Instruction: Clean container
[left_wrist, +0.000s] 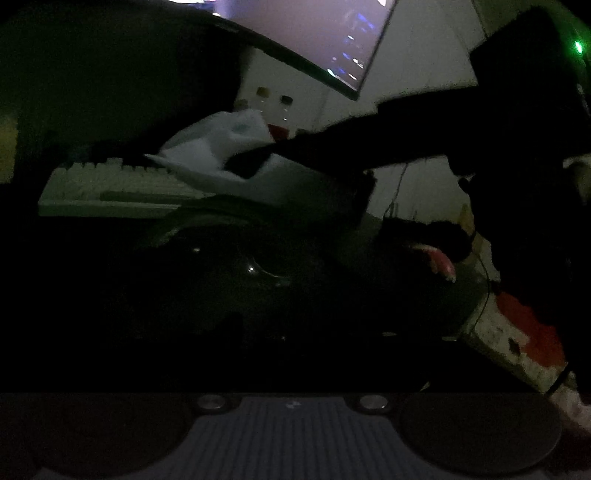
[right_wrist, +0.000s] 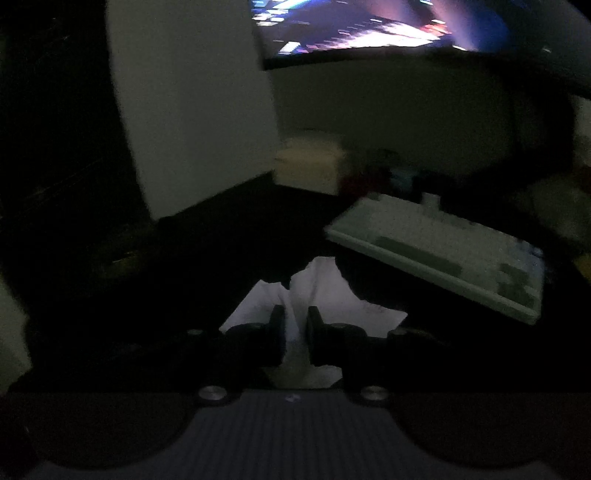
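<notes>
The scene is very dark. My right gripper (right_wrist: 295, 317) is shut on a white paper tissue (right_wrist: 317, 295), which sticks out ahead of the fingers. In the left wrist view the same tissue (left_wrist: 210, 147) and the right gripper (left_wrist: 247, 162) holding it reach in from the right, above a dark round container (left_wrist: 258, 280) that fills the middle of the view. The container's glossy surface shows small highlights. My left gripper's fingers are lost in the dark against the container, so I cannot tell how they stand.
A white keyboard (left_wrist: 122, 184) lies behind the container, also shown in the right wrist view (right_wrist: 443, 254). A lit monitor (left_wrist: 325, 37) hangs above. Small bottles (left_wrist: 275, 110) stand at the back. A red and white object (left_wrist: 524, 332) lies right.
</notes>
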